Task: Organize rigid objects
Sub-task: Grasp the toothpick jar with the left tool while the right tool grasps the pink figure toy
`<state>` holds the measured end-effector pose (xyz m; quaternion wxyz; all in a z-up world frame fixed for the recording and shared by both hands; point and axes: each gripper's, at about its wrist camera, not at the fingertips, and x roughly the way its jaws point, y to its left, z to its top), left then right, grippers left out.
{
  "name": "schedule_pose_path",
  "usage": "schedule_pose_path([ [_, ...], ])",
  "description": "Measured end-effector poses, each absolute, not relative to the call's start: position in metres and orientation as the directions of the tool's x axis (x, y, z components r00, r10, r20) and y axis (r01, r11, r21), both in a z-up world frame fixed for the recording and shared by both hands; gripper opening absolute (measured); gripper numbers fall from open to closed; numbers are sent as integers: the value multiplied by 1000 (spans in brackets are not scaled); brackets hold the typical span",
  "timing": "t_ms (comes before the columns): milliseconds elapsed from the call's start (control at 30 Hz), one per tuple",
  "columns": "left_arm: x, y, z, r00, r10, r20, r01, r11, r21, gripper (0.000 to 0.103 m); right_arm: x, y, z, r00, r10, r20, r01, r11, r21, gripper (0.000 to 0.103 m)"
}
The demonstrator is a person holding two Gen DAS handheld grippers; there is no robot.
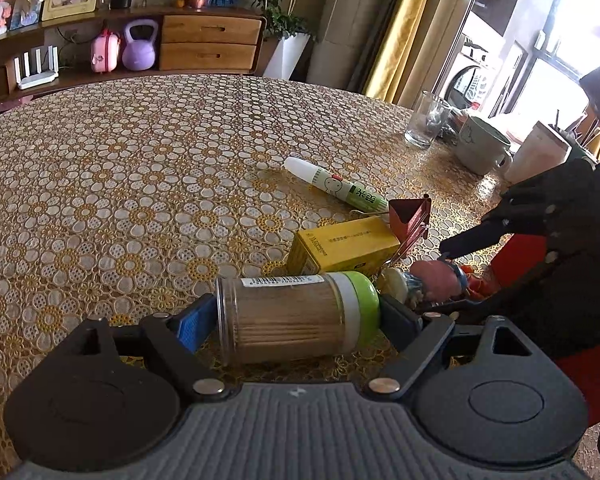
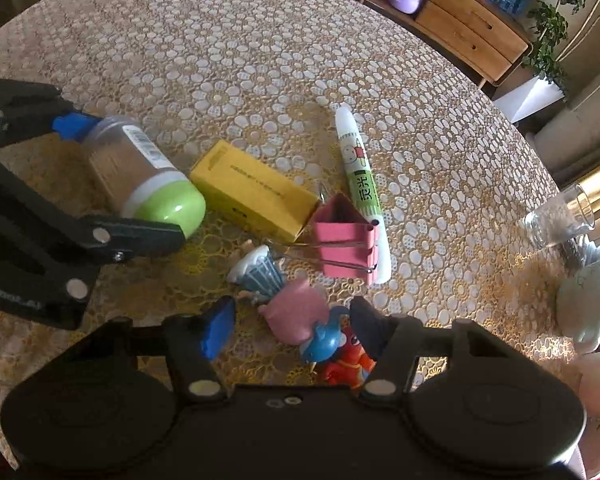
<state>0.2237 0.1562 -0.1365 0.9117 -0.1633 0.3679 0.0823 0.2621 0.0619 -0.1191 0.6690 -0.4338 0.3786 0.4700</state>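
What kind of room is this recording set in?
Most likely a home living or dining room: a round table under a floral lace cloth, a wooden sideboard with drawers holding a lilac kettlebell, and a front-loading washing machine by the window.

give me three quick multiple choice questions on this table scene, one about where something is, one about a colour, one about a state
1. What does the pink binder clip lie between?
A. yellow box and glue stick
B. glass and mug
C. jar and glass

2. What colour is the toothpick jar's cap?
A. red
B. green
C. white

3. How does the toothpick jar lie?
A. upright
B. on its side between the left gripper's fingers
C. stacked on the yellow box

Answers:
1. A: the right wrist view shows the clip with the yellow box on one side and the glue stick on the other.
2. B: the cap end is bright green.
3. B: its length runs from pad to pad across the tablecloth.
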Motion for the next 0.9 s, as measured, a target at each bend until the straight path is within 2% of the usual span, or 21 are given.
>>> schedule_pose_path([
  [233,221,156,-136,713,39,-700,-270,937,-223,87,263,56,-114,260,338,-905,-951,253,-179,58],
  [533,205,157,-132,710,44,-703,-271,938,-215,86,237,22,-98,298,402,-866,-909,395,-130,57],
  [900,171,139,-93,723,44,-689,-243,950,-194,86,219,-34,-51,317,523,-792,-823,567,45,57],
])
